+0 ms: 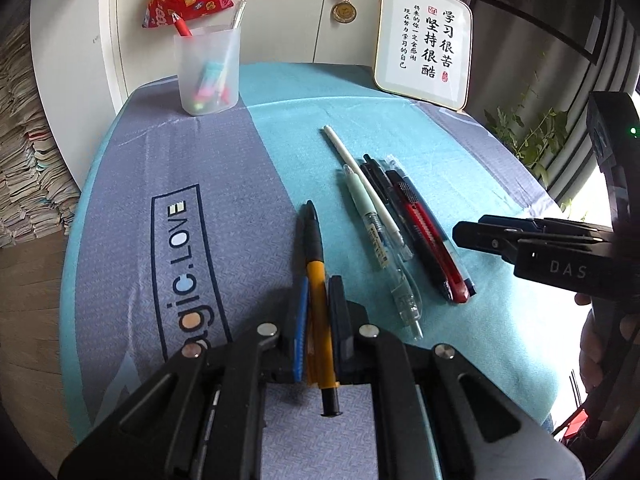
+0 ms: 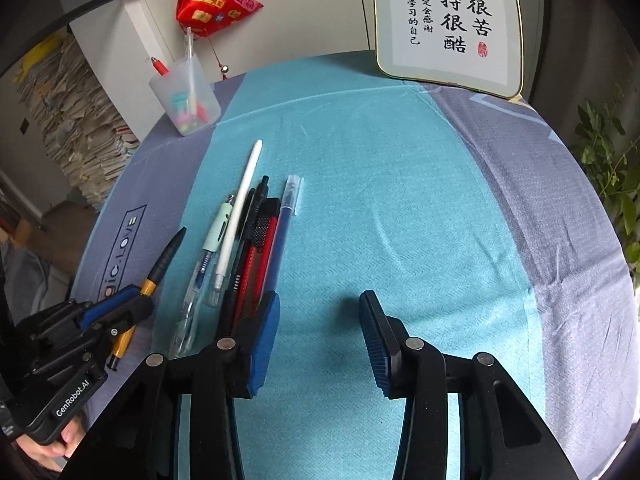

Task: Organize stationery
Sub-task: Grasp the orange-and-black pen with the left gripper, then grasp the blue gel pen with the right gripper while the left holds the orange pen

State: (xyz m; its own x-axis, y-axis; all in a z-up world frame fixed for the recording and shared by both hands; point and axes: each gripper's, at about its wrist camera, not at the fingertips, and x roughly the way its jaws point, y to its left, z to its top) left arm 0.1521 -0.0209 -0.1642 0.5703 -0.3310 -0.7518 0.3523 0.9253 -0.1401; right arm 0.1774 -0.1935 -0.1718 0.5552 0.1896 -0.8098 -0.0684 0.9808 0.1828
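A: Status of my left hand-held gripper (image 1: pixel 320 292)?

B: Its two fingers are clamped on the yellow-and-black pen (image 1: pixel 318 300). The pen runs lengthwise between the pads, black tip pointing forward, black clicker end trailing back over the gripper body.

A: Does the right wrist view confirm that?

B: Yes, and from the side. It shows the pen held at a slant, tip raised, above the grey part of the cloth on the desk (image 2: pixel 400 160). The left view cannot show that tilt.

A: And my right hand-held gripper (image 2: pixel 320 312)?

B: Fingers apart, nothing between them, only teal cloth ahead. In the left view its fingers appear side-on to the right, so the gap is hidden there.

A: Where is the remaining stationery?

B: Just ahead and left of the right gripper's left finger lies a close row of items, roughly parallel and touching or overlapping: a mint-and-clear pen (image 2: pixel 204 256), a white pen (image 2: pixel 240 208), a black pen (image 2: pixel 248 236), a red utility knife (image 2: pixel 256 256) and a blue capped pen (image 2: pixel 282 232). The right gripper's finger covers their near ends; the left view shows those ends in full.

A: The holder?

B: A frosted pen cup (image 1: pixel 208 72), well ahead and left of both grippers, holds a red pen, a clear pen and small coloured items.
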